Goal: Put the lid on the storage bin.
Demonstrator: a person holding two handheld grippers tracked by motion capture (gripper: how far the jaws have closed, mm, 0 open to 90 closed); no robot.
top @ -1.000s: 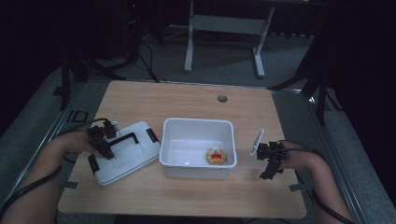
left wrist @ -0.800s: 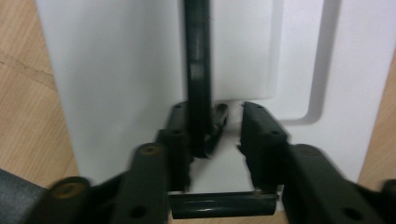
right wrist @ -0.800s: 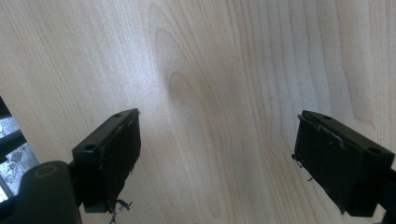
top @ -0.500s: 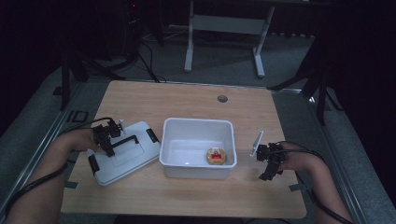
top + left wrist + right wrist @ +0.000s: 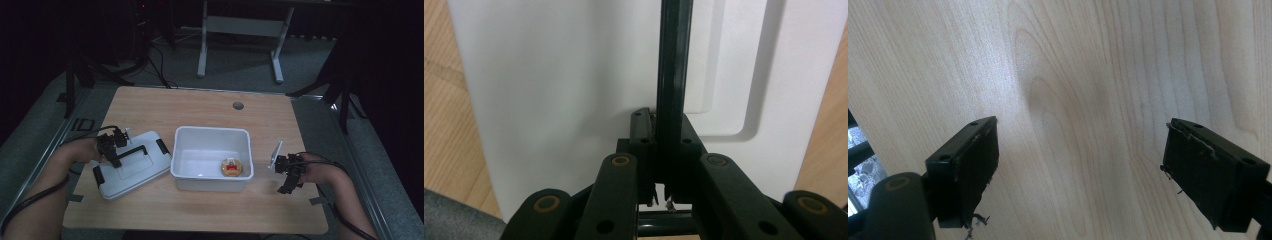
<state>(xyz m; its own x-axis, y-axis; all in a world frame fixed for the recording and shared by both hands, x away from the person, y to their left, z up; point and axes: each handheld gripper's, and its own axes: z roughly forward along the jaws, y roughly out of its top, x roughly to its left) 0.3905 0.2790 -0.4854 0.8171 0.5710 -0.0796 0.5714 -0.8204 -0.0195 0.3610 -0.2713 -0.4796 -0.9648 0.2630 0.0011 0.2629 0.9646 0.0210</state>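
Note:
A white lid (image 5: 134,169) with black clips lies flat on the table, left of the white bin (image 5: 212,133). My left gripper (image 5: 113,150) is shut on the lid's black handle (image 5: 136,150). In the left gripper view the jaws pinch the handle bar (image 5: 672,75) over the white lid (image 5: 549,80), gripper (image 5: 663,145). A small round yellow and red object (image 5: 231,168) lies in the bin's right front corner. My right gripper (image 5: 289,176) hovers right of the bin. Its jaws stand wide open over bare wood (image 5: 1073,75), gripper (image 5: 1083,170).
The wooden table (image 5: 200,107) has a round cable hole (image 5: 238,106) at the back. The bin stands in the middle between both hands. Dark stands and a white frame are on the floor behind the table.
The left gripper's jaws have drawn together on the lid's handle. Both hands have kept their places, and the lid and bin have not moved.

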